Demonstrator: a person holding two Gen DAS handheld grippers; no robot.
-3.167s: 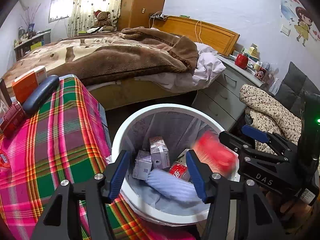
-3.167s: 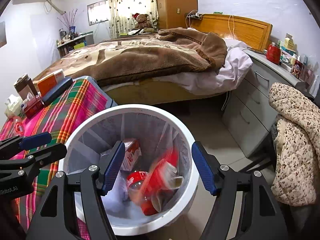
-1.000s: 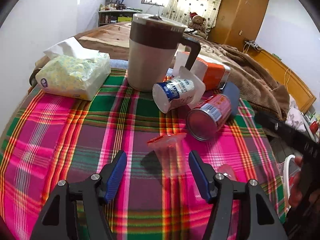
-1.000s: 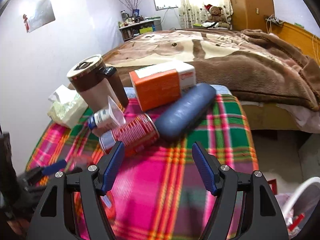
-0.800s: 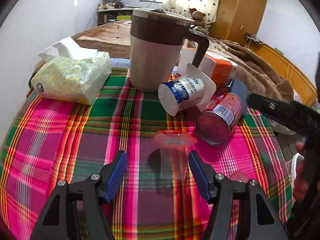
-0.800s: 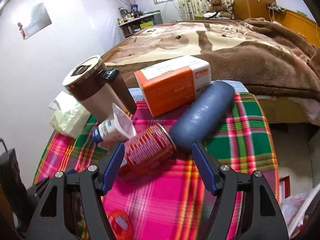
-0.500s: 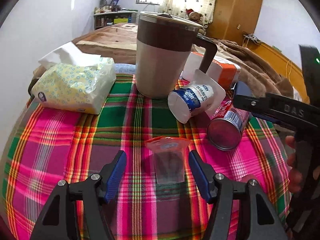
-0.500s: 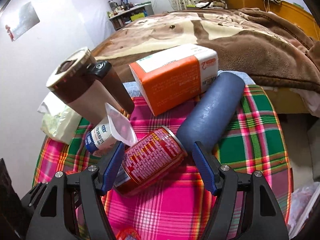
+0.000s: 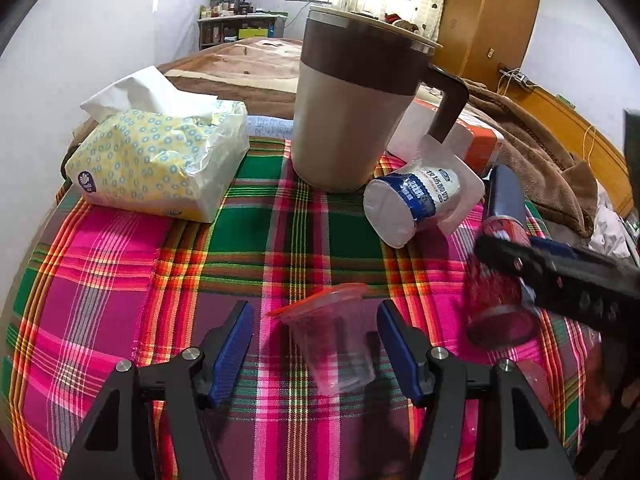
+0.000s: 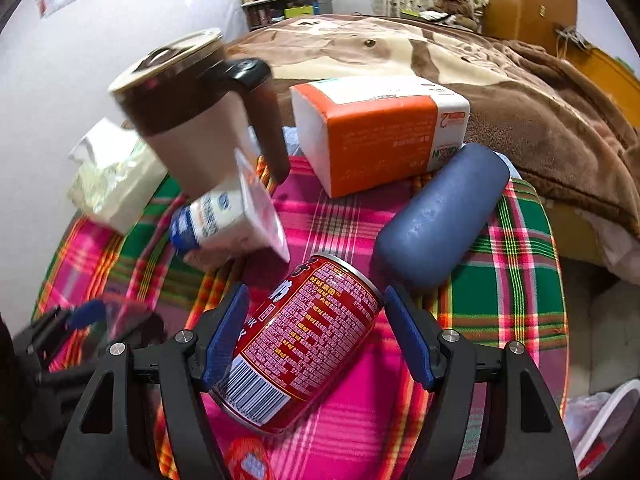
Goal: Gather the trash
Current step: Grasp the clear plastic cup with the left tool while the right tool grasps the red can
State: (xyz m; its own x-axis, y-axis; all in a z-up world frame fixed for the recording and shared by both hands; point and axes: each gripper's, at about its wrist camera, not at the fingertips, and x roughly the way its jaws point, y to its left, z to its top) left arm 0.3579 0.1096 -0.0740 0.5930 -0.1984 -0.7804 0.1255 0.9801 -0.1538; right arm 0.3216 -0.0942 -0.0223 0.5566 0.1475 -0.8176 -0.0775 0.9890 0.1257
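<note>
A clear plastic cup with a red lid lies on the plaid tablecloth between the open jaws of my left gripper. A red drink can lies on its side between the open jaws of my right gripper, close to the left pad; the can also shows in the left wrist view, partly behind the right gripper. A white and blue yogurt cup lies tipped beside the mug; it also shows in the right wrist view.
A brown and beige mug, a yellow tissue pack, an orange tissue box and a blue case stand on the table. The white trash bin's rim shows at lower right. A bed lies behind.
Both grippers have moved from the trash bin to the table. The left has closed in around the clear cup, the right around the red can. Both stay open.
</note>
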